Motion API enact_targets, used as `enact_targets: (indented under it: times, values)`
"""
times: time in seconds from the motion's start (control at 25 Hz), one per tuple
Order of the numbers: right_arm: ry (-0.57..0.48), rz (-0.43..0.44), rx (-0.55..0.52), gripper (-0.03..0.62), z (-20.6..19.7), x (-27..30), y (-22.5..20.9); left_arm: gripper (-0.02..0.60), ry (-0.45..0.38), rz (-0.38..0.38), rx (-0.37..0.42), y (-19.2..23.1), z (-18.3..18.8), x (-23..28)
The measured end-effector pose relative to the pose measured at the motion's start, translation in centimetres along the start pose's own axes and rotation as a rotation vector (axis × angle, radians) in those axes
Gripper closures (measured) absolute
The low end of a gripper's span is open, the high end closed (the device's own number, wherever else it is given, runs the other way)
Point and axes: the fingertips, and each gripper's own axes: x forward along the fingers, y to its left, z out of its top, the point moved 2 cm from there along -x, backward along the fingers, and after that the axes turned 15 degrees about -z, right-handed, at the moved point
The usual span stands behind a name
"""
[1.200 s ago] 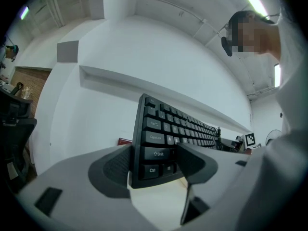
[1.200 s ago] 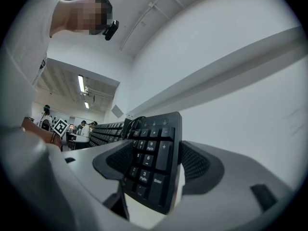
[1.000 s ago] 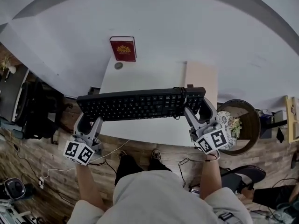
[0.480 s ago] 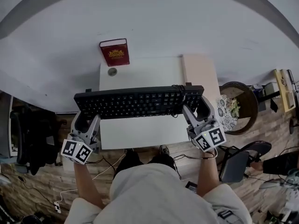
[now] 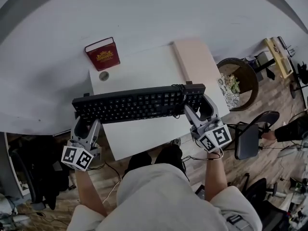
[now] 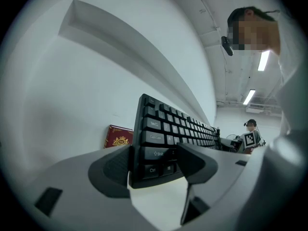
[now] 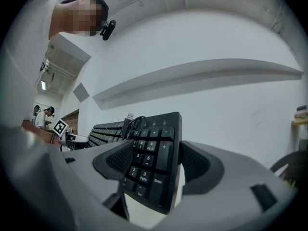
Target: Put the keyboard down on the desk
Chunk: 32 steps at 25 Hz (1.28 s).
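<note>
- Only the head view shows the whole layout: the black keyboard (image 5: 139,102) spans the near half of the white desk (image 5: 144,69), its left end jutting past the desk's edge, held at each end by a gripper.
- Whether the keyboard touches the desktop cannot be told.
- The left gripper view shows what the head view hides. The left gripper (image 6: 154,160) has its jaws clamped on the keyboard's Shift and Ctrl end, keys facing the camera.
- In the right gripper view, the right gripper (image 7: 151,165) is clenched on the number-pad end.
- That view also shows a coiled cable (image 7: 137,124) with a USB plug (image 7: 129,115) lying on the keys.
- The keyboard is full-size, with white legends on black keys.
- A red book (image 5: 102,54) stands at the desk's far left corner, with a small round disc (image 5: 104,75) just in front of it.
- A pale wooden board (image 5: 195,61) lies along the desk's right side.
- A round brown bin (image 5: 243,69) stands right of the desk and holds pale and greenish scraps too small to identify.
</note>
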Motion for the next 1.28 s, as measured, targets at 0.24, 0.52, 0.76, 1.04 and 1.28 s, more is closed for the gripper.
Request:
enact_targets:
  times: [0.24, 0.52, 0.76, 1.04, 1.28]
  values:
    - [0.034, -0.070, -0.005, 0.283, -1.1, -1.5, 0.1, 0.290, 0.033, -0.059, -0.029, 1.1, -1.3, 0.9]
    - [0.073, -0.113, 0.010, 0.283, -3.0, -2.4, 1.0, 0.290, 0.082, -0.086, -0.058, 2.4, -2.6, 0.5]
    - [0.128, -0.137, 0.027, 0.283, -5.1, -3.1, 1.3, 0.291, 0.121, -0.100, -0.075, 3.1, -4.2, 0.2]
    - [0.172, -0.139, 0.040, 0.283, -6.9, -3.3, 0.7, 0.291, 0.154, -0.087, -0.124, 3.2, -6.5, 0.2]
    - [0.225, -0.127, 0.073, 0.283, -9.5, -2.6, -0.1, 0.290, 0.185, -0.060, -0.145, 3.8, -8.2, 0.5]
